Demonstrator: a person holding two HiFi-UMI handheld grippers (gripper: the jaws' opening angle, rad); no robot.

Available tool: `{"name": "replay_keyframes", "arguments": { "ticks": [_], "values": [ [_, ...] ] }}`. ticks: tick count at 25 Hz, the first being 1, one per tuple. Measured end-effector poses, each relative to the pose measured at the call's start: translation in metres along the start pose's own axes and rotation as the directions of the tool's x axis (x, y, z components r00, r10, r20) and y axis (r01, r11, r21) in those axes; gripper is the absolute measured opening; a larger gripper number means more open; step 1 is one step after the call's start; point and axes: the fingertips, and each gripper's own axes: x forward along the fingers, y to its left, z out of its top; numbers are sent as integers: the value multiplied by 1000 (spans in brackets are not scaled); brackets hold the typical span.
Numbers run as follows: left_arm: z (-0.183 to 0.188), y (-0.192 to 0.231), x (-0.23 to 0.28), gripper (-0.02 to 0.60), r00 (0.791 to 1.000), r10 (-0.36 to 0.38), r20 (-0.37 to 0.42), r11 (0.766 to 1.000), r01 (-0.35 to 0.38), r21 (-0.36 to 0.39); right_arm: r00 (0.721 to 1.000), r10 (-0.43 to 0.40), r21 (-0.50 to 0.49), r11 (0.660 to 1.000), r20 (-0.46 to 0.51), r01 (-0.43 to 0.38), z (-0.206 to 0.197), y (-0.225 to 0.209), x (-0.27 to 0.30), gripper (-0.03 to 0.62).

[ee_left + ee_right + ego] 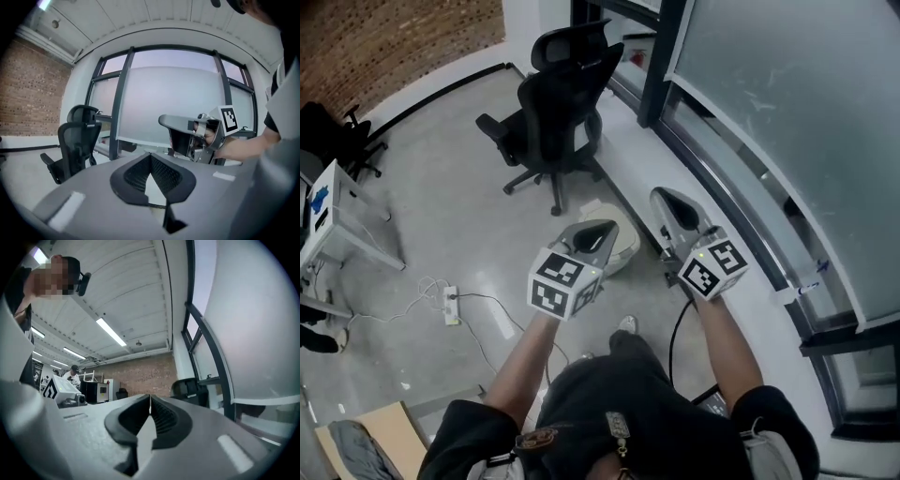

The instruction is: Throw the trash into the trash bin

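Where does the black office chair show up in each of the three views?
Head view: the black office chair is at upper centre, beside the window wall.
Left gripper view: it is at far left, left of the jaws.
Right gripper view: it is small, right of centre, beyond the jaw tips.
Shared landmark: the dark-framed frosted window.

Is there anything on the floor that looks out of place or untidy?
Yes: a white power strip lies on the open floor with loose cables trailing from it, where someone might trip. Nothing looks spilled or damaged.
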Motion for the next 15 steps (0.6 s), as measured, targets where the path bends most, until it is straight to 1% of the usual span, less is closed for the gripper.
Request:
{"name": "replay_keyframes", "arguments": {
  "ticks": [1, 4, 9, 12, 15],
  "values": [
    [8, -5, -9, 2, 1000, -3, 16, 1000, 3, 12, 1000, 8, -9, 1000, 17, -8, 10, 11, -3, 9],
    [24, -12, -30, 3, 998, 3, 56, 1000, -4, 19, 999, 39, -47, 998, -3, -40, 23, 38, -7, 9],
    [27, -20, -43, 2, 997, 10, 71, 1000, -11, 14, 995, 79, -87, 993, -62, -84, 21, 68, -16, 3],
    [30, -24, -47, 2, 997, 7, 81, 1000, -8, 14, 994, 76, -89, 993, -81, -83, 16, 75, -20, 3],
    [31, -22, -51, 2, 996, 16, 86, 1000, -17, 5, 995, 64, -75, 995, -78, -69, 15, 78, -22, 3]
  ]
}}
